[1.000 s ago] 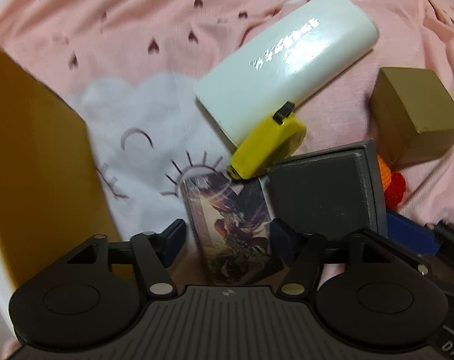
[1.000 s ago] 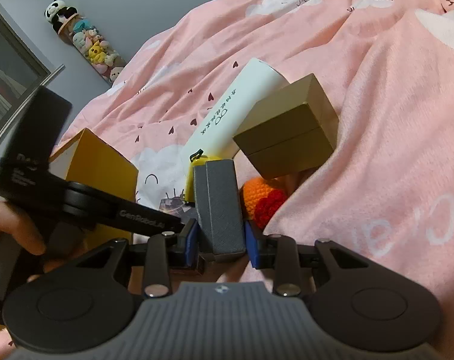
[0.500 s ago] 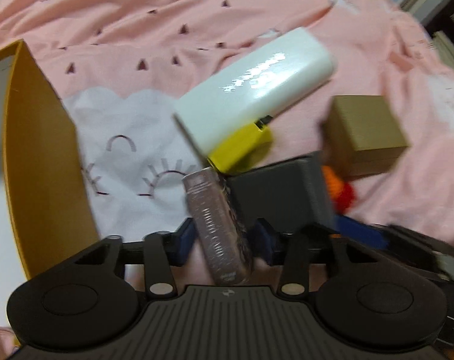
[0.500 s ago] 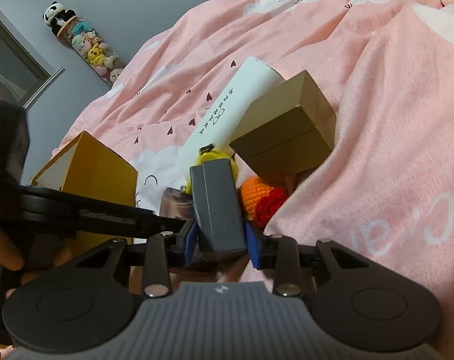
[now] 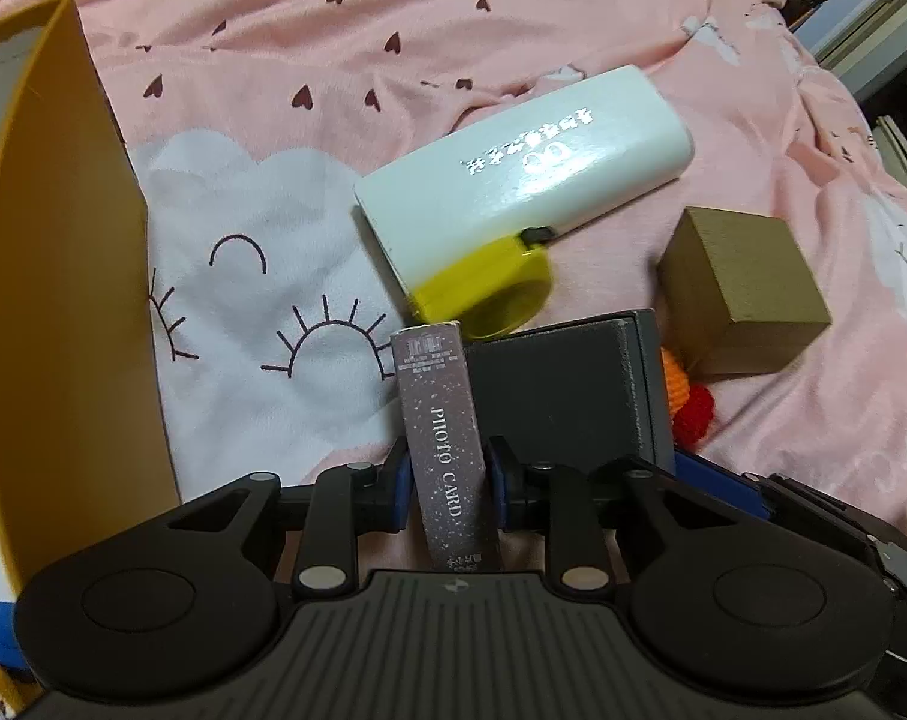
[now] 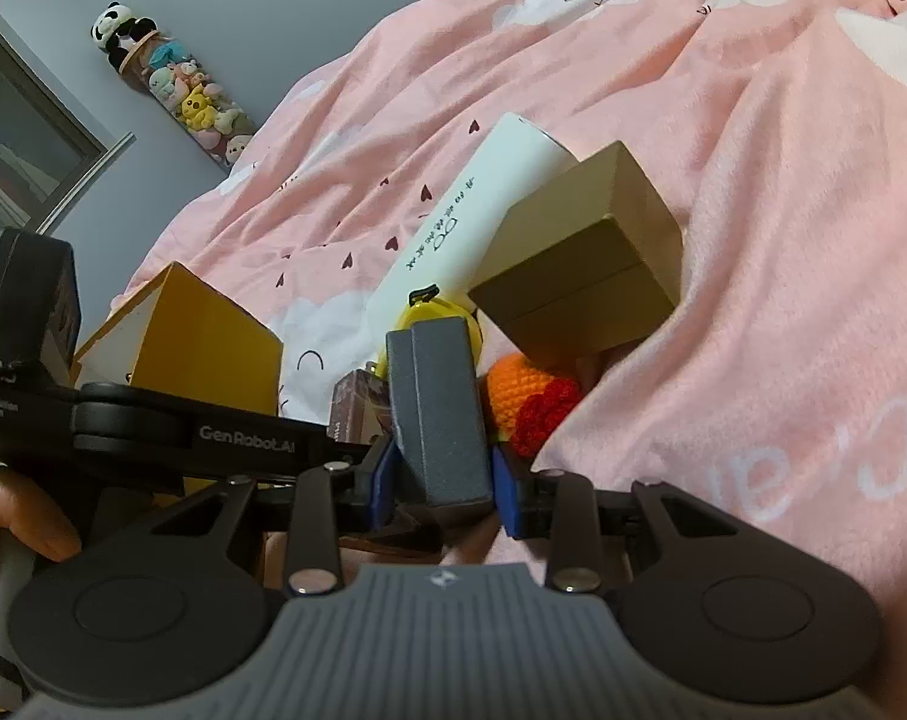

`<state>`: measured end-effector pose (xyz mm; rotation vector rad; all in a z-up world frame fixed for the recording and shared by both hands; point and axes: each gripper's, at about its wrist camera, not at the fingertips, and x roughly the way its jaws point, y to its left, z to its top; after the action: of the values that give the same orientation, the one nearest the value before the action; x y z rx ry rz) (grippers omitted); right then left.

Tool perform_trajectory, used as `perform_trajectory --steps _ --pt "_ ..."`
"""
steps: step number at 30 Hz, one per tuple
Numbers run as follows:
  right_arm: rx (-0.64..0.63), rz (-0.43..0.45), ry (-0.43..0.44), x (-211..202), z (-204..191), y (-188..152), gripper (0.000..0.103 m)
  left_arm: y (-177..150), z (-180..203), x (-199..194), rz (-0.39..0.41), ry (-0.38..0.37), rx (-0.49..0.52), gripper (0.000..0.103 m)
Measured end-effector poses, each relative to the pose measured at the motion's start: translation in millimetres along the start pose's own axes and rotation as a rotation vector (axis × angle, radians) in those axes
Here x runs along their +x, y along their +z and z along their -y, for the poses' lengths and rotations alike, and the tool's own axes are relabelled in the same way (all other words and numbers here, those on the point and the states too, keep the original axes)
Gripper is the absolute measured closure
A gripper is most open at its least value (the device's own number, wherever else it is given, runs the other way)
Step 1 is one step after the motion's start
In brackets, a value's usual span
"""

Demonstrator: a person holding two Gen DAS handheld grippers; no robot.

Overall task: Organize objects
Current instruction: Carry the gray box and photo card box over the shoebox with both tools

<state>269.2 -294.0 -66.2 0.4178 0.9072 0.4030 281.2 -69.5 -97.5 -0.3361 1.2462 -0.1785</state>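
Observation:
My left gripper (image 5: 444, 480) has its jaws closing on a slim mauve box marked PHOTO CARD (image 5: 438, 396), which stands on its narrow edge with both blue pads pressed on its sides. Right beside it, my right gripper (image 6: 438, 480) is shut on a dark grey box (image 6: 441, 408), the same grey box (image 5: 561, 396) showing in the left wrist view. An open yellow box (image 5: 63, 300) stands at the left on the pink blanket (image 5: 273, 60). From the right wrist view, the left gripper's black body crosses at the left, held by a hand (image 6: 21, 528).
Past the grippers lie a long white case (image 5: 525, 180), a yellow tape measure (image 5: 489, 288) against it, a gold cube box (image 5: 741, 294) and an orange and red crochet piece (image 5: 690, 402). A tube of plush toys (image 6: 177, 90) hangs on the far wall.
The left jaws have shut from wide open onto the photo card box, which turned from flat to on edge and rose a little. The right gripper and the grey box have not moved.

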Motion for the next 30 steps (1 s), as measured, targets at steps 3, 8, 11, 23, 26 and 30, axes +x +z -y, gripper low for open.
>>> perform_trajectory --steps 3,8,11,23,26,30 --pt "-0.021 0.021 -0.017 -10 -10 -1 0.068 -5 3 -15 0.028 -0.010 0.016 0.076" --pt "-0.037 0.078 -0.028 -37 -28 1 0.068 -18 1 -59 0.103 -0.058 0.020 0.078" --pt "-0.046 0.111 -0.012 -53 -43 2 0.068 -24 -7 -91 0.166 -0.099 0.005 0.078" --pt "-0.199 0.135 0.154 -71 -152 10 0.068 -54 -79 -200 0.428 -0.109 -0.119 0.078" --pt "-0.257 0.094 0.154 -52 -181 7 0.068 -60 -103 -200 0.454 -0.072 -0.182 0.078" --pt "-0.347 0.037 0.073 -13 -212 -1 0.068 -61 -129 -181 0.448 -0.057 -0.248 0.078"
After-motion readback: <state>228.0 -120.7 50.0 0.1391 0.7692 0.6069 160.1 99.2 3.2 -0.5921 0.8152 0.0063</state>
